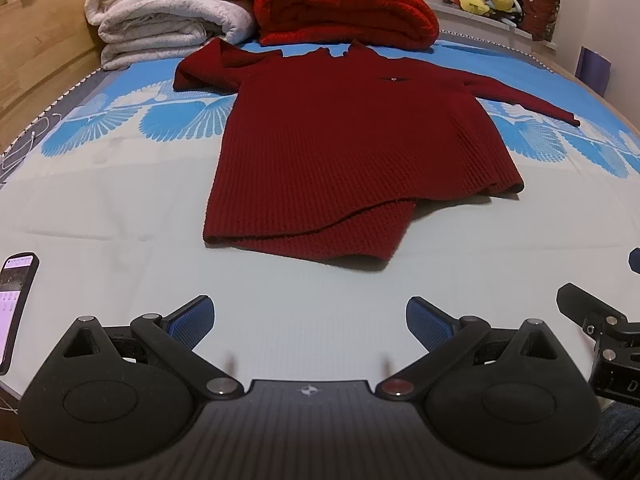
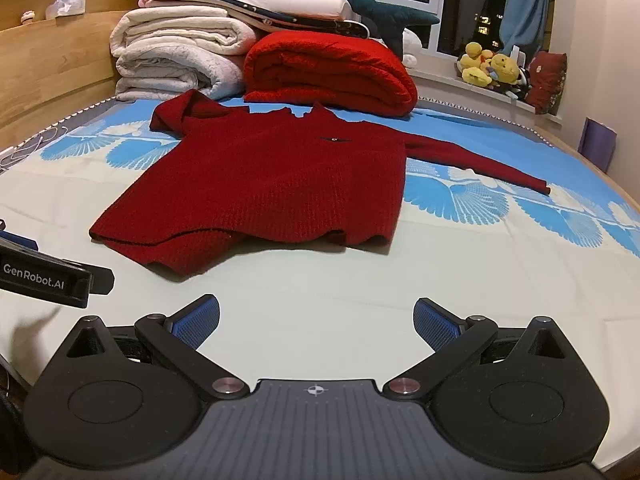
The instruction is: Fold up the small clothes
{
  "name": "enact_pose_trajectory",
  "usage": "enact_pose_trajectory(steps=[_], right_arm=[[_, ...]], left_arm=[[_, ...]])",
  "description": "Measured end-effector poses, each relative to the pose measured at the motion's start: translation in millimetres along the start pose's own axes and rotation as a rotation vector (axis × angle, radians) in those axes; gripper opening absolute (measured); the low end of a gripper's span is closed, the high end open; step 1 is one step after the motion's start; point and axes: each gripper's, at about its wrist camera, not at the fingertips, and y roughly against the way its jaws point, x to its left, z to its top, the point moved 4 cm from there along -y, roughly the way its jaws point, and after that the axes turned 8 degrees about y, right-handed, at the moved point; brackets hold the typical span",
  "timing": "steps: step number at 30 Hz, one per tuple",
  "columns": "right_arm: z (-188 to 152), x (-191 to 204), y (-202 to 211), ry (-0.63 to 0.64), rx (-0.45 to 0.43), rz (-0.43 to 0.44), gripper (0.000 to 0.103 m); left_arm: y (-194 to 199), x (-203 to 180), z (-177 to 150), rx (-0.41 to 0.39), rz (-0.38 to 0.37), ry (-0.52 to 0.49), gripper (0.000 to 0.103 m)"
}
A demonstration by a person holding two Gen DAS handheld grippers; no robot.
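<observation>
A dark red knit sweater (image 1: 340, 144) lies flat on the bed, collar away from me. Its right sleeve (image 1: 524, 98) stretches out to the right; its left sleeve (image 1: 204, 66) is bunched near the shoulder. The hem is folded under at the near right corner. The sweater also shows in the right wrist view (image 2: 272, 176). My left gripper (image 1: 310, 320) is open and empty, short of the hem. My right gripper (image 2: 316, 320) is open and empty, also short of the hem. The left gripper's body shows at the left edge of the right wrist view (image 2: 44, 278).
A folded red blanket (image 1: 344, 8) and stacked white blankets (image 1: 172, 8) lie at the head of the bed. A phone (image 1: 14, 304) lies at the left edge. Yellow plush toys (image 2: 490, 66) sit on the windowsill. The wooden bed frame (image 2: 52, 56) runs along the left.
</observation>
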Motion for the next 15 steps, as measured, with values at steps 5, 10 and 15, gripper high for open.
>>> enact_pose_trajectory(steps=[5, 10, 15], right_arm=[[0.2, 0.8, 0.0, 0.002, 0.001, 0.000, 0.102], [0.8, 1.7, -0.5, 0.004, 0.002, 0.004, 0.102], [1.6, 1.9, -0.3, 0.006, 0.001, 0.006, 0.102]], left_arm=[[-0.4, -2.0, 0.1, 0.000, -0.007, -0.001, 0.103], [0.2, -3.8, -0.4, 0.000, -0.015, -0.006, 0.103], [-0.3, -4.4, -0.1, 0.000, -0.014, -0.005, 0.103]])
